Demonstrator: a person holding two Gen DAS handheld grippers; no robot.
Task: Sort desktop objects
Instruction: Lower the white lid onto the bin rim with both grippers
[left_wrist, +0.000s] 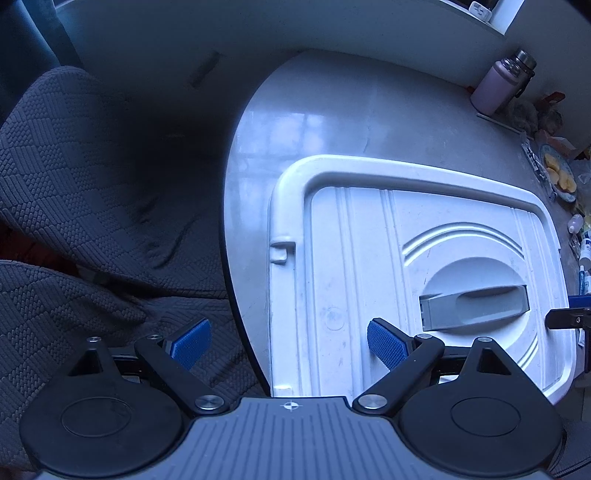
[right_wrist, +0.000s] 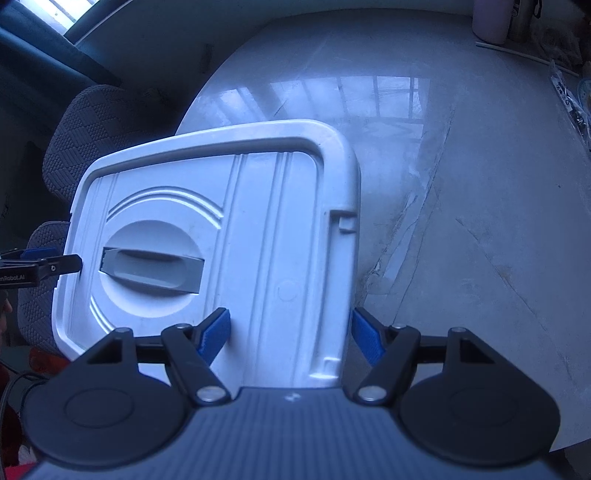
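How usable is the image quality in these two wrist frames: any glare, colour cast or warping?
Left wrist view: strong blue cast, dim upper left, the white lid bowed by the fisheye, and a pale window reflection on the table. Right wrist view: same cast, a brighter window-grid glare on the table, and the lid sharp.

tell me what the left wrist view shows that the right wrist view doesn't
Only the left wrist view shows the plate of yellow pieces at the table's far right and the small white bottle near it. Only the right wrist view shows the lid's right-edge notch. Both show the white storage-box lid with its grey handle, the pale bottle, and both open grippers, left and right.
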